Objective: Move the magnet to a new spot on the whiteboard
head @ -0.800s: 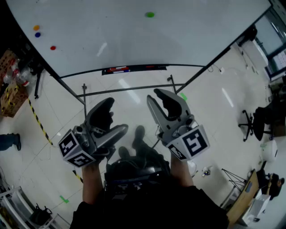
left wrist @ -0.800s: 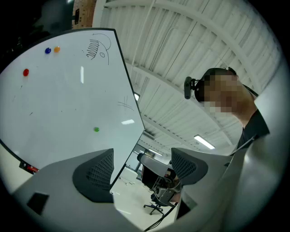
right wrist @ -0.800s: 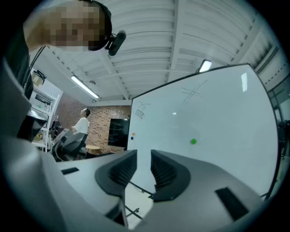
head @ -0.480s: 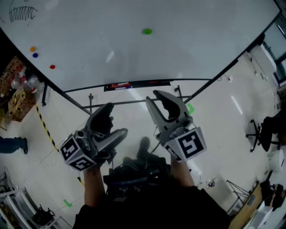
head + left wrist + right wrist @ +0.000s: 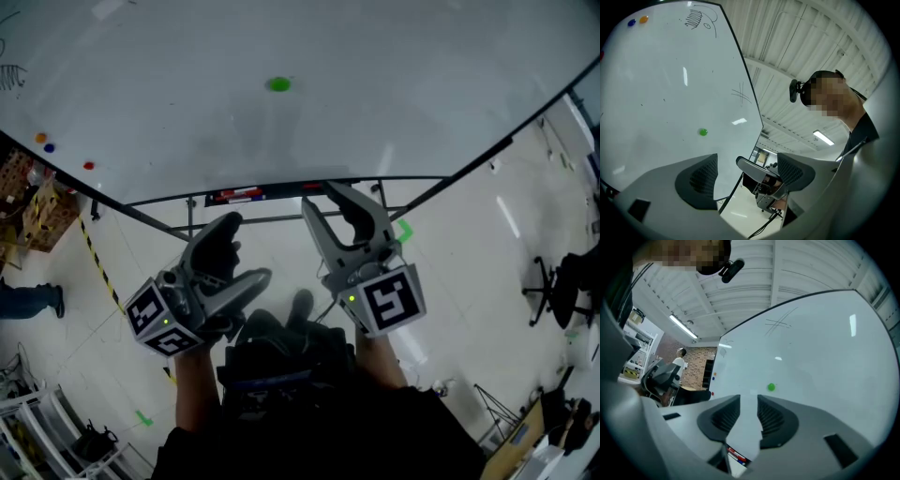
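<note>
One broad whiteboard (image 5: 394, 66) fills the space ahead of both claws, its surface tilting away past their jaw tips, with faint pen marks near its far left corner. Below it, between the board's lower edge and the claws, run the dark bars of its stand (image 5: 281, 217). The left gripper (image 5: 246, 251) is held low, left of its partner, its jaws spread wide with nothing between them; in the left gripper view (image 5: 745, 171) only the other claw and the room show through the gap. The right gripper (image 5: 319, 194) points up toward the board's lower edge; in the right gripper view (image 5: 747, 413) its jaws stand a narrow way apart, gripping nothing, only bare board showing between the pads. Just left of the right gripper's tips, along the board's bottom edge, a marker tray (image 5: 239, 196) carries red pens. The green magnet (image 5: 278, 84) sits on the board well ahead of both claws, up and slightly left of the right gripper's tips, untouched. Far left of the left gripper, three smaller magnets cling near the board's edge: orange (image 5: 40, 138), blue (image 5: 50, 147), red (image 5: 88, 165).
</note>
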The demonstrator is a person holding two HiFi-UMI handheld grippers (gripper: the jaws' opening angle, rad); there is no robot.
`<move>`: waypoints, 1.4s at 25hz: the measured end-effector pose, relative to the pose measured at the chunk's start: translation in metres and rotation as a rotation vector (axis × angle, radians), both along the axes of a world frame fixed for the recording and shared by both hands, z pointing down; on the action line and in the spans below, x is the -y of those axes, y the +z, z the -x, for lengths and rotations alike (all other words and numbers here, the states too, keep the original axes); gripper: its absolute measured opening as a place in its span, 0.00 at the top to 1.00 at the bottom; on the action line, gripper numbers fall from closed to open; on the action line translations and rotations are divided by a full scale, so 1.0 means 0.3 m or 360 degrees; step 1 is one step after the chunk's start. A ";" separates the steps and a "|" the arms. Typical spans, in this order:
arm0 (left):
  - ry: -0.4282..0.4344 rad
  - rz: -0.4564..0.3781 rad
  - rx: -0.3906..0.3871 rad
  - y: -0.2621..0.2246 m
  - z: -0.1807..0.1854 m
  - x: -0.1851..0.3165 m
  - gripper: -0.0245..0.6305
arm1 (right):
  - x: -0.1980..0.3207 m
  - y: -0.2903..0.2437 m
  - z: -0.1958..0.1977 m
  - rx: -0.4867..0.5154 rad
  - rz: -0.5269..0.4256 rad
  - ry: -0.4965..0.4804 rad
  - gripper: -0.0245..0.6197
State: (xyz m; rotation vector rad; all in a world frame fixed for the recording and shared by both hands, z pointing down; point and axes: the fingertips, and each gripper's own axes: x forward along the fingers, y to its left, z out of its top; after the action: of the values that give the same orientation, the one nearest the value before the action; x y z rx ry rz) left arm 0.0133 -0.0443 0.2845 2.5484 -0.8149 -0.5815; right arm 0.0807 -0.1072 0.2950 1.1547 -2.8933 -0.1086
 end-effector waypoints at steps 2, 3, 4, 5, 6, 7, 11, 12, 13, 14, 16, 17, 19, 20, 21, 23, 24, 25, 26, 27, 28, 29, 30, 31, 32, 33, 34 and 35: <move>0.0004 0.0013 0.0005 0.011 -0.012 0.027 0.36 | 0.027 0.013 -0.006 -0.0004 0.0011 0.0006 0.75; 0.0006 0.0020 0.0006 0.016 -0.014 0.039 0.37 | 0.040 0.019 -0.007 -0.0009 0.0014 0.0012 0.74; 0.0009 0.0025 0.0004 0.020 -0.013 0.051 0.37 | 0.052 0.025 -0.006 -0.0015 0.0017 0.0019 0.75; 0.0012 0.0030 0.0001 0.024 -0.009 0.063 0.37 | 0.064 0.030 -0.005 -0.0022 0.0020 0.0027 0.75; 0.0018 0.0034 -0.0005 0.029 -0.004 0.074 0.37 | 0.076 0.035 -0.003 -0.0030 0.0023 0.0039 0.74; 0.0029 0.0039 -0.0013 0.034 0.003 0.083 0.37 | 0.088 0.040 -0.002 -0.0039 0.0026 0.0056 0.74; 0.0066 0.0027 -0.0032 0.038 0.050 0.150 0.37 | 0.157 0.050 0.026 -0.0099 0.0014 0.0148 0.74; 0.0078 0.0023 -0.0039 0.040 0.068 0.173 0.37 | 0.180 0.054 0.039 -0.0119 0.0013 0.0172 0.74; 0.0091 0.0020 -0.0045 0.041 0.090 0.197 0.37 | 0.204 0.057 0.056 -0.0140 0.0012 0.0194 0.73; 0.0108 0.0017 -0.0051 0.041 0.117 0.221 0.37 | 0.230 0.058 0.077 -0.0156 0.0012 0.0216 0.73; 0.0161 0.0006 -0.0063 0.041 0.184 0.263 0.37 | 0.284 0.058 0.132 -0.0181 0.0007 0.0269 0.72; 0.0187 -0.0007 -0.0065 0.043 0.223 0.288 0.37 | 0.315 0.059 0.165 -0.0196 -0.0001 0.0303 0.72; 0.0240 -0.0025 -0.0061 0.052 0.295 0.331 0.37 | 0.373 0.060 0.226 -0.0225 -0.0024 0.0378 0.72; 0.0269 -0.0029 -0.0058 0.054 0.316 0.338 0.37 | 0.389 0.055 0.242 -0.0240 -0.0037 0.0416 0.72; 0.0295 -0.0035 -0.0051 0.052 0.327 0.339 0.36 | 0.397 0.046 0.247 -0.0255 -0.0049 0.0455 0.72; 0.0337 -0.0050 -0.0036 0.046 0.338 0.349 0.36 | 0.415 0.029 0.242 -0.0280 -0.0067 0.0537 0.71; 0.0358 -0.0057 -0.0036 0.047 0.347 0.360 0.37 | 0.431 0.025 0.243 -0.0291 -0.0073 0.0575 0.70; 0.0381 -0.0061 -0.0041 0.051 0.356 0.371 0.37 | 0.447 0.024 0.246 -0.0301 -0.0078 0.0607 0.69; 0.0405 -0.0061 -0.0046 0.055 0.361 0.377 0.37 | 0.459 0.022 0.248 -0.0309 -0.0086 0.0633 0.68; 0.0428 -0.0055 -0.0046 0.060 0.362 0.379 0.36 | 0.465 0.018 0.248 -0.0314 -0.0096 0.0656 0.68; 0.0449 -0.0046 -0.0039 0.065 0.361 0.378 0.37 | 0.468 0.013 0.245 -0.0318 -0.0108 0.0679 0.68; 0.0465 -0.0038 -0.0030 0.069 0.359 0.376 0.37 | 0.469 0.006 0.241 -0.0321 -0.0123 0.0702 0.68; 0.0476 -0.0034 -0.0021 0.072 0.358 0.374 0.37 | 0.469 0.000 0.236 -0.0328 -0.0143 0.0728 0.68; 0.0481 -0.0033 -0.0015 0.074 0.358 0.371 0.37 | 0.469 -0.007 0.231 -0.0340 -0.0167 0.0754 0.68; 0.0481 -0.0035 -0.0008 0.074 0.358 0.369 0.37 | 0.471 -0.013 0.226 -0.0355 -0.0192 0.0776 0.68; 0.0473 -0.0045 -0.0004 0.070 0.357 0.369 0.37 | 0.475 -0.018 0.223 -0.0369 -0.0211 0.0792 0.68; 0.0454 -0.0062 -0.0002 0.060 0.353 0.377 0.37 | 0.482 -0.023 0.221 -0.0382 -0.0225 0.0801 0.68; 0.0429 -0.0080 -0.0003 0.048 0.345 0.389 0.37 | 0.492 -0.030 0.218 -0.0393 -0.0236 0.0802 0.68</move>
State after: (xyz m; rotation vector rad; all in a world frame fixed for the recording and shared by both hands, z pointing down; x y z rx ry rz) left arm -0.0904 -0.1611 0.2989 2.6423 -0.4488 -0.5222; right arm 0.0154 -0.2550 0.2862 1.7145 -2.3368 -0.4223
